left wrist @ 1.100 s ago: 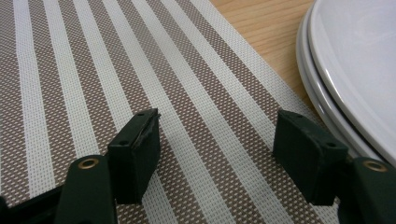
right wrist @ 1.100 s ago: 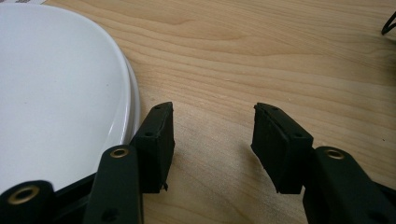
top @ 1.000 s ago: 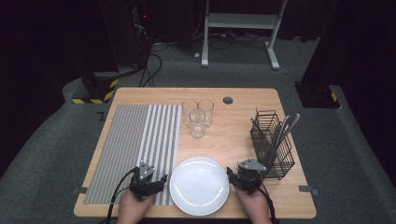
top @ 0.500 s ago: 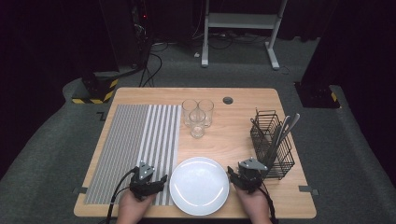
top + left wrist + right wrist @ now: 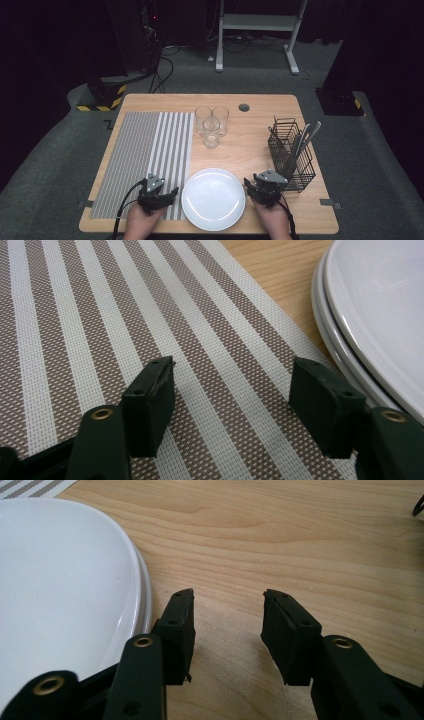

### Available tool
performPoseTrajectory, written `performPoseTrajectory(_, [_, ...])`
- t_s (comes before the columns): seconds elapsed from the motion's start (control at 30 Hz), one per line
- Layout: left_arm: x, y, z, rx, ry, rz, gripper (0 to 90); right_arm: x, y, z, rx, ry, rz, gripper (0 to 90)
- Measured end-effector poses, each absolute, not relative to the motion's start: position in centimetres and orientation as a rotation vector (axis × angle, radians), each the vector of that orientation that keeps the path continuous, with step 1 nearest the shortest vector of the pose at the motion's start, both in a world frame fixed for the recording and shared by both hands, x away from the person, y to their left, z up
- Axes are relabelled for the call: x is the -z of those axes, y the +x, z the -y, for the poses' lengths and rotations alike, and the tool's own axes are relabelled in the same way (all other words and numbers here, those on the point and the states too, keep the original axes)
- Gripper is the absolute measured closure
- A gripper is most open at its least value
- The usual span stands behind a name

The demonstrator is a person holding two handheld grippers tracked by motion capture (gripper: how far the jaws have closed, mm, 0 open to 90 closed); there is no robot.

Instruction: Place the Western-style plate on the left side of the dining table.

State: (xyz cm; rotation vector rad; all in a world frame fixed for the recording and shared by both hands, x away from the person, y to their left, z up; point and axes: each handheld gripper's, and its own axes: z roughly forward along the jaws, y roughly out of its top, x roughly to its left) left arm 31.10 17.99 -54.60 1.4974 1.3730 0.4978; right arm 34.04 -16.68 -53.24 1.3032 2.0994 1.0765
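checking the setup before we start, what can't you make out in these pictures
- Plates: the left gripper view shows two stacked rims, its edge cutting them off; any further plates stay unseen.
- Cutlery in the wire basket: too small in the high view to tell pieces apart.
- Glasses: clustered; whether they touch is unclear.
- Right gripper: jaws just closing, nothing between them.

Right gripper (image 5: 227, 630) jaws have just been closing (nothing between).

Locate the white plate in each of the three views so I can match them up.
High view: white plate at the table's near edge, between the two tools.
Left gripper view: white plate at the upper right, beside the striped placemat.
Right gripper view: white plate on the left.
Shared landmark: the striped placemat, whose corner appears top left in the right gripper view.
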Motion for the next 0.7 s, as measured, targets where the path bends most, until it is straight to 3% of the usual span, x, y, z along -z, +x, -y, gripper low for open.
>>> performPoseTrajectory(0.43, [51.2, 31.7, -18.6, -0.426, 1.431, -1.329, 38.0, 52.4, 33.7, 17.3, -1.171, 1.279, -2.082, 56.7])
performPoseTrajectory(0.7, [51.8, 31.5, -17.2, -0.369, 1.398, -1.315, 36.1, 51.8, 33.2, 17.4, -1.216, 1.256, -2.091, 54.8])
